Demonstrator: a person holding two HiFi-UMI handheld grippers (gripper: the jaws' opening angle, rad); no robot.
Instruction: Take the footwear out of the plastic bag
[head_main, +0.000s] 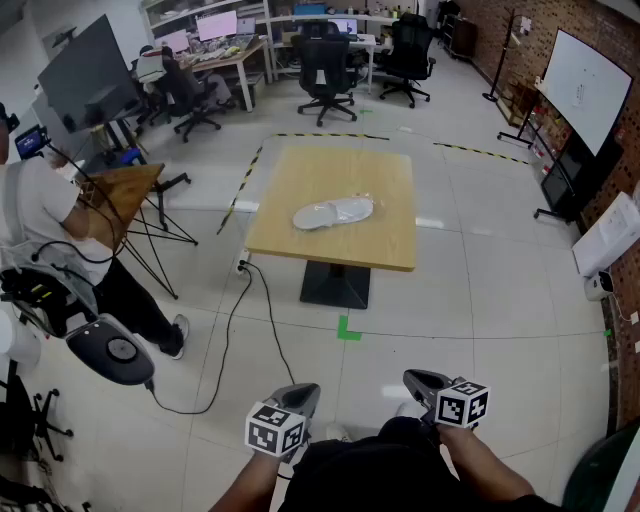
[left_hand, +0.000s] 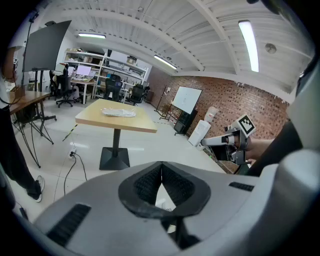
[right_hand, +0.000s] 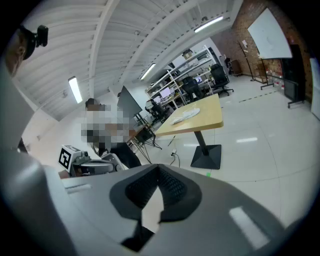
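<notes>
Operator stands back from the table (head_main: 330, 165), both tools low and close to the body. The left gripper (head_main: 298, 398) has its jaws pressed together with nothing between the pads (its own view shows only floor through the small gap below the tips). The right gripper (head_main: 422, 381) is the same: jaws together, empty. The two are side by side, apart from each other, marker cubes facing up in the head view. The plastic bag (head_main: 333, 212) lies flat near the middle of the wooden table top, well apart from both grippers, long axis running roughly left to right with the right end slightly farther away. The footwear (head_main: 345, 210) shows as a pale, elongated shape inside the bag; detail is too small to make out. The table stands on a single dark pedestal base (head_main: 336, 283), with a green tape mark (head_main: 348, 329) on the floor just in front of it. A black cable (head_main: 232, 330) runs across the tiles at the table's left. A person (head_main: 55, 225) stands at far left beside a tripod stand. Office chairs (head_main: 327, 68) and a whiteboard (head_main: 585, 85) are in the background.
</notes>
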